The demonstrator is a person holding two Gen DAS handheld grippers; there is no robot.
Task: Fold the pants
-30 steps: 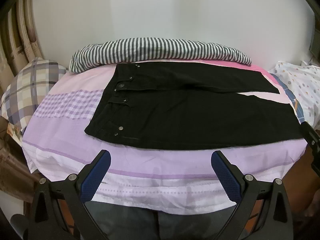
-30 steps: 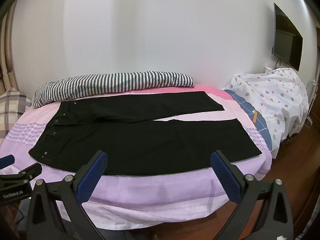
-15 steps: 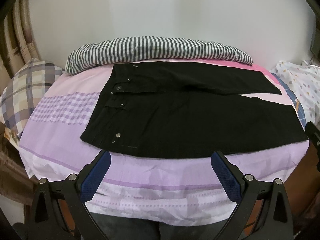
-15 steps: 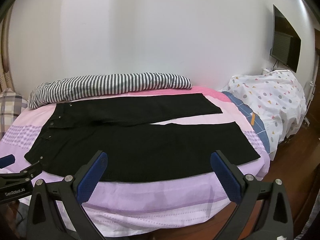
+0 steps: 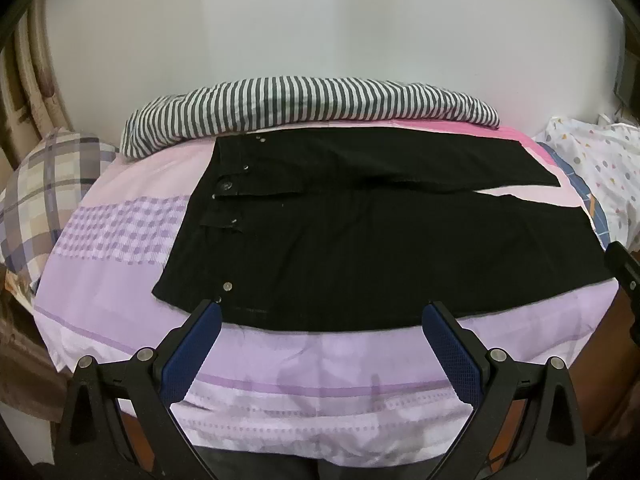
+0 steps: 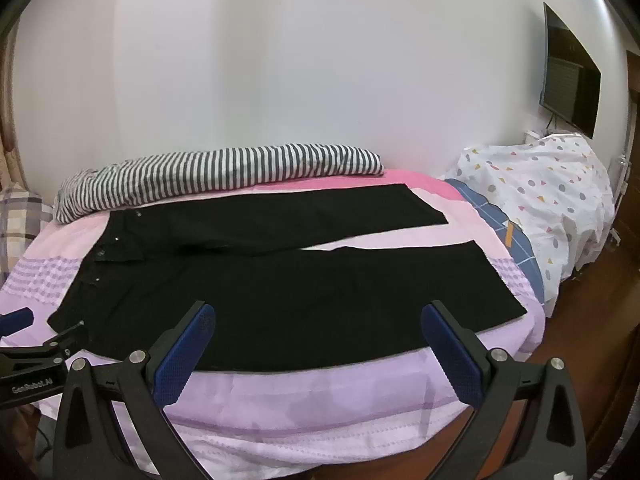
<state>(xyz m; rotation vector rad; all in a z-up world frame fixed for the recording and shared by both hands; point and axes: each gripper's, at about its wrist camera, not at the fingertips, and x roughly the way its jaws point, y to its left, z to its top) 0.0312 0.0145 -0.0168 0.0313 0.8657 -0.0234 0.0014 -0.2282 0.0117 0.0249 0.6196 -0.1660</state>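
Note:
Black pants point(image 5: 360, 240) lie flat and spread on the bed, waistband to the left, both legs running right with a gap between them. They also show in the right wrist view point(image 6: 288, 280). My left gripper point(image 5: 320, 312) is open and empty, its blue pads at the near hem by the waistband corner. My right gripper point(image 6: 316, 312) is open and empty over the near leg, close to the near edge. The left gripper also shows at the left edge of the right wrist view point(image 6: 24, 336).
The bed has a pink and purple sheet point(image 5: 320, 360). A striped rolled cover point(image 5: 304, 108) lies along the wall. A plaid pillow point(image 5: 44, 192) is at the left. A white patterned cloth point(image 6: 552, 200) covers something at the right. A TV point(image 6: 568, 76) hangs on the right wall.
Both grippers have moved forward toward the bed; the pants now sit lower and closer in both views. The pants have not moved.

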